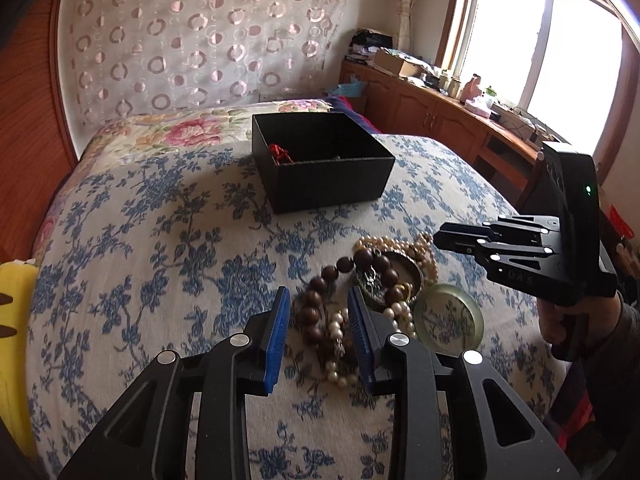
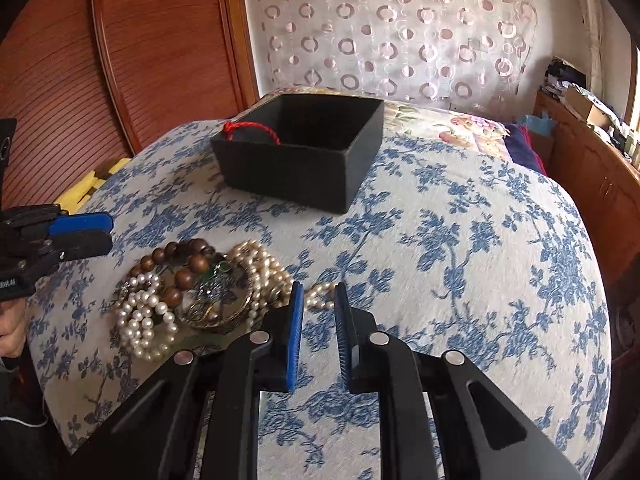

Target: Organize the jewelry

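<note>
- Left wrist view: the left tool [image 1: 319, 294] hangs released, its blue-padded fingers [image 1: 277, 338] spread over a pile of jewelry on the blue-and-white floral bedspread [image 1: 160, 240]. Between the fingers lie part of the brown wooden bead bracelet [image 1: 316, 320] and the white pearl strand [image 1: 336, 344]; no contact with either is visible.
- Only this view shows the round clear glass dish [image 1: 449, 321] at the pile's right edge and the ornate dark metal bangle [image 1: 394, 280] in full beside the cream pearl necklace [image 1: 400, 246].
- The open black square box [image 1: 322, 162] sits further up the bed, well apart from the pile, with a red cord [image 1: 280, 154] inside. The right tool [image 1: 444, 238] hovers above the pile's right side; its state cannot be told here.
- Right wrist view: the right tool [image 2: 318, 286] is released, holding nothing, its tips just beside the cream pearl necklace [image 2: 260, 268].
- Only here does the red cord [image 2: 250, 130] show draped over the box [image 2: 296, 160] rim, and a green stone [image 2: 224, 267] within the pile.
- The left tool [image 2: 108, 228] appears at the left edge, above the wooden beads [image 2: 188, 264].
</note>
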`<state>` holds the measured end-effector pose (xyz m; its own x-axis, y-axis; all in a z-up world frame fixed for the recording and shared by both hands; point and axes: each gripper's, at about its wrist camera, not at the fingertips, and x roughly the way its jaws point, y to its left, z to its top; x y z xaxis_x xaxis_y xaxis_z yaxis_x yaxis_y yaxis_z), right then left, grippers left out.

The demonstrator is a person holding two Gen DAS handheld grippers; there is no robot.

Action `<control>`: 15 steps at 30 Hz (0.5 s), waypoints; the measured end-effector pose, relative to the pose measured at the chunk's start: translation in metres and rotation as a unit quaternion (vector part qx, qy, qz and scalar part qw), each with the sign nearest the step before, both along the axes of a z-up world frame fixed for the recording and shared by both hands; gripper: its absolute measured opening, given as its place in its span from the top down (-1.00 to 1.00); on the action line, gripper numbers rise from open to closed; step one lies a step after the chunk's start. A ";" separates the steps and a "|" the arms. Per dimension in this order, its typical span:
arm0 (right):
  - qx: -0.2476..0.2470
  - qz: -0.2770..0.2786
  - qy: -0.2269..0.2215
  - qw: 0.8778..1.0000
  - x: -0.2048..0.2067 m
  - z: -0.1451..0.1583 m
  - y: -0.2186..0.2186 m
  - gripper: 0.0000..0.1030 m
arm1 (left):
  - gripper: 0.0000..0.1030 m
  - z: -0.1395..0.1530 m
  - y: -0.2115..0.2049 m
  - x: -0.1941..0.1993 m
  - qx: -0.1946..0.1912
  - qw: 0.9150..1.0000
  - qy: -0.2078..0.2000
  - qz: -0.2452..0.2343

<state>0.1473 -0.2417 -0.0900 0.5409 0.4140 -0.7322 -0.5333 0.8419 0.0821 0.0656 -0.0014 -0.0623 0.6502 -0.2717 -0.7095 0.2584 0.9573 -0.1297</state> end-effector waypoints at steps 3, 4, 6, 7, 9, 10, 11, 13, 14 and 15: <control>0.001 0.003 0.010 1.000 0.000 -0.003 0.007 0.66 | 0.42 -0.006 0.001 -0.004 -0.001 1.000 0.006 0.001; -0.004 0.005 0.012 1.000 0.001 -0.005 0.010 0.66 | 0.42 -0.008 0.002 -0.006 -0.001 1.000 0.008 0.002; -0.016 0.004 0.014 1.000 0.002 -0.007 0.014 0.66 | 0.42 -0.011 0.003 -0.008 0.002 1.000 0.010 0.003; -0.019 0.002 0.014 1.000 0.004 -0.007 0.014 0.66 | 0.42 -0.012 0.004 -0.009 0.003 1.000 0.011 0.003; -0.025 -0.001 0.013 1.000 0.005 -0.006 0.013 0.93 | 0.42 -0.016 0.004 -0.012 0.001 1.000 0.015 0.001; -0.029 -0.003 0.015 0.999 0.006 -0.007 0.011 0.96 | 0.42 -0.017 0.004 -0.013 0.000 1.000 0.017 0.001; -0.033 -0.006 0.015 0.999 0.007 -0.007 0.008 0.99 | 0.42 -0.020 0.003 -0.013 0.000 1.000 0.021 -0.001; -0.037 -0.014 0.017 0.999 0.009 -0.008 0.000 0.99 | 0.42 -0.025 0.001 -0.014 0.000 1.000 0.027 -0.004; -0.038 -0.017 0.017 0.999 0.009 -0.008 -0.003 0.99 | 0.42 -0.027 0.000 -0.014 0.001 1.000 0.030 -0.006; -0.042 -0.022 0.017 0.999 0.010 -0.009 -0.007 0.99 | 0.42 -0.029 -0.001 -0.014 0.001 0.999 0.032 -0.007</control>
<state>0.1571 -0.2486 -0.0993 0.5306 0.3273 -0.7819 -0.4944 0.8688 0.0282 0.0513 -0.0025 -0.0915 0.5989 -0.2793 -0.7505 0.2629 0.9538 -0.1452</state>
